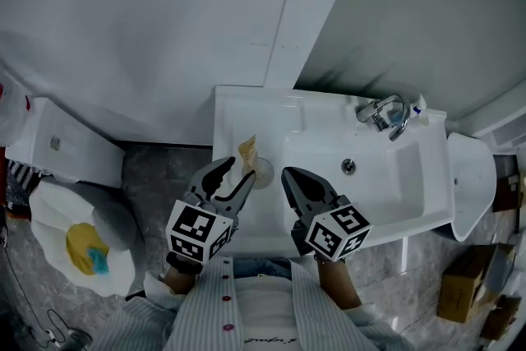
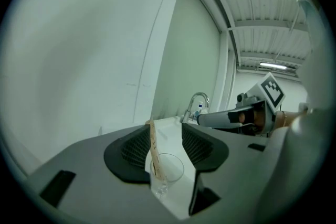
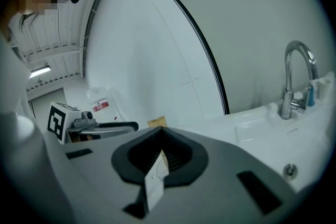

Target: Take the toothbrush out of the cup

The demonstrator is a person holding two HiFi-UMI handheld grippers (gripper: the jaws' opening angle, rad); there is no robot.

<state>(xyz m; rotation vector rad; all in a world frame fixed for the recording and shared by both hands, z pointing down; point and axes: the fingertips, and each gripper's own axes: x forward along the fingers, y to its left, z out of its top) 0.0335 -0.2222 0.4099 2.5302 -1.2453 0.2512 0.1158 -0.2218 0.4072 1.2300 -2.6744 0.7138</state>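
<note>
A clear glass cup (image 1: 262, 173) stands on the flat left part of the white sink (image 1: 238, 113). A tan toothbrush (image 1: 246, 150) stands upright in it, leaning on the rim. In the left gripper view the cup (image 2: 168, 169) and toothbrush (image 2: 154, 145) sit in the gap between the jaws. My left gripper (image 1: 238, 173) (image 2: 167, 132) is open around them, its pads clear of the glass. My right gripper (image 1: 294, 178) (image 3: 159, 135) hovers just right of the cup, its jaws together with nothing in them. The toothbrush top (image 3: 156, 122) peeks over its jaws.
The sink basin (image 1: 386, 177) with its drain and chrome faucet (image 1: 383, 113) lies to the right. White wall panels rise behind. On the floor at left is a white container (image 1: 57, 214) holding a yellow item; cardboard boxes (image 1: 464, 284) stand at lower right.
</note>
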